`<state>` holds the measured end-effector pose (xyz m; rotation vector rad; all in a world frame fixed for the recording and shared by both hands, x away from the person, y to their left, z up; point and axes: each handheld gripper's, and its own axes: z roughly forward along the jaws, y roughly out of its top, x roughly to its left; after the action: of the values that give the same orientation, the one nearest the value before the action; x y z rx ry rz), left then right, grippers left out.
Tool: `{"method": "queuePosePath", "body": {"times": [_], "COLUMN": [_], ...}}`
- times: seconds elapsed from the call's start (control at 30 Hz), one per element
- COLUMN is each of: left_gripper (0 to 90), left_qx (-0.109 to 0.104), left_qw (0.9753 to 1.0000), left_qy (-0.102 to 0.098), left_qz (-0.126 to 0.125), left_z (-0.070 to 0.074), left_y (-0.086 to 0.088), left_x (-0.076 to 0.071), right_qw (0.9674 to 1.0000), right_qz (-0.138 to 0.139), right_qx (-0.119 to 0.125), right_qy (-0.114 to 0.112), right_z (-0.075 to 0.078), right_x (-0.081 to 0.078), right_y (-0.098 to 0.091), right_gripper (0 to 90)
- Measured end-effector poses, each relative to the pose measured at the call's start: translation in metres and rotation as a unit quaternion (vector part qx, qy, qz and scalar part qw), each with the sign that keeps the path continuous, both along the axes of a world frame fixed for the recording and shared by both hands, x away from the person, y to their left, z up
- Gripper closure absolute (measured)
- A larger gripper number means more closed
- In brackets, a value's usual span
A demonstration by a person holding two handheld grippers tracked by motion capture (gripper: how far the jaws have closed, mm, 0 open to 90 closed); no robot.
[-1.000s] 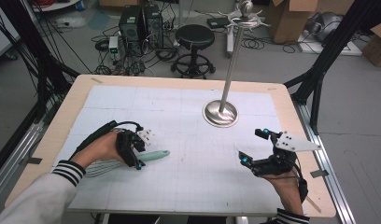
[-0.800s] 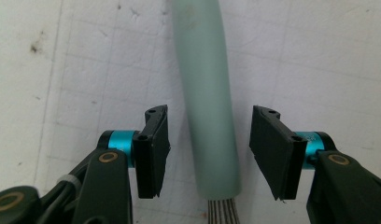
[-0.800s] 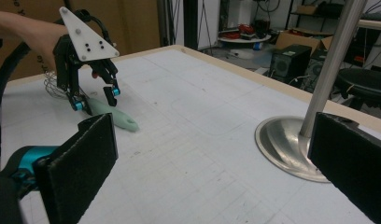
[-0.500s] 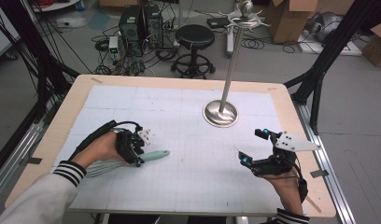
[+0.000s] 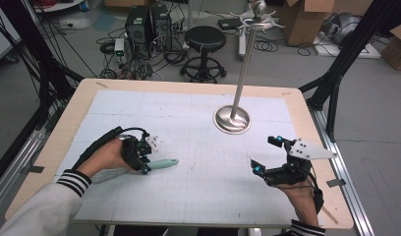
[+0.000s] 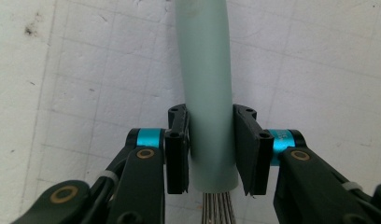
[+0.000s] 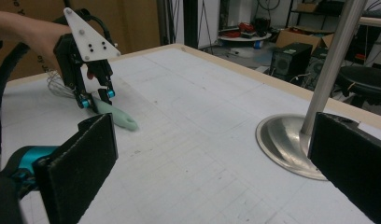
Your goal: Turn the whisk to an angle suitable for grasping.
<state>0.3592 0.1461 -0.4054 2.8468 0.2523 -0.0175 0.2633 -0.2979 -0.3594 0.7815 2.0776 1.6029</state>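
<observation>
left gripper (image 5: 144, 162) fingers just closed, pinching the whisk (image 6: 209, 107) handle on the desk (image 5: 198, 147); lift it level and slow. right gripper (image 5: 267, 155) fingers spread, idle.

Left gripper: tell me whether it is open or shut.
Shut. The left gripper has just been closing, and its pads press both sides of the pale green handle of the wire whisk lying on the table.

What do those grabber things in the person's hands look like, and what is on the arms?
Each gripper is black with two flat black jaws and bright blue rings near the tips. The right gripper carries a grey three-cornered plate with small holes on top. The left gripper has a black cable looping behind it. The left sleeve is pale grey with a black-and-white striped cuff.
</observation>
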Motion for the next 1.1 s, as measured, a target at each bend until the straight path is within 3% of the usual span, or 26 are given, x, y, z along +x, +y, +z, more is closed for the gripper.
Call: {"method": "queuePosePath", "body": {"times": [0.13,0.3,0.53,0.7,0.9,0.93,1.1], "left_gripper": [69.3,69.5,69.5,69.5,69.4,69.5,69.4], "left_qx": [0.001,-0.013,-0.051,-0.090,-0.123,-0.137,-0.169], "left_qw": [1.0000,0.9999,0.9984,0.9950,0.9909,0.9889,0.9834], "left_qy": [-0.004,-0.009,-0.026,-0.040,-0.053,-0.057,-0.064], "left_qz": [-0.006,-0.002,-0.006,-0.013,-0.012,-0.011,-0.010], "left_z": [0.002,0.009,0.025,0.040,0.061,0.065,0.077], "left_y": [0.003,0.006,0.013,0.020,0.028,0.028,0.028], "left_x": [-0.002,-0.003,-0.009,-0.016,-0.019,-0.020,-0.023], "right_qw": [1.0000,1.0000,1.0000,1.0000,1.0000,1.0000,1.0000], "right_qz": [0.001,0.002,0.001,0.003,0.004,0.004,0.005], "right_qx": [-0.001,-0.001,0.001,-0.001,-0.002,-0.001,-0.003], "right_qy": [-0.002,0.003,0.002,-0.002,-0.006,-0.006,-0.006], "right_z": [-0.001,-0.001,0.000,0.000,0.003,0.003,0.003], "right_x": [0.001,0.001,0.000,0.001,0.003,0.003,0.003], "right_y": [0.000,0.001,0.000,0.001,0.003,0.004,0.004], "right_gripper": [0.6,0.6,0.6,0.6,0.6,0.6,0.6]}}
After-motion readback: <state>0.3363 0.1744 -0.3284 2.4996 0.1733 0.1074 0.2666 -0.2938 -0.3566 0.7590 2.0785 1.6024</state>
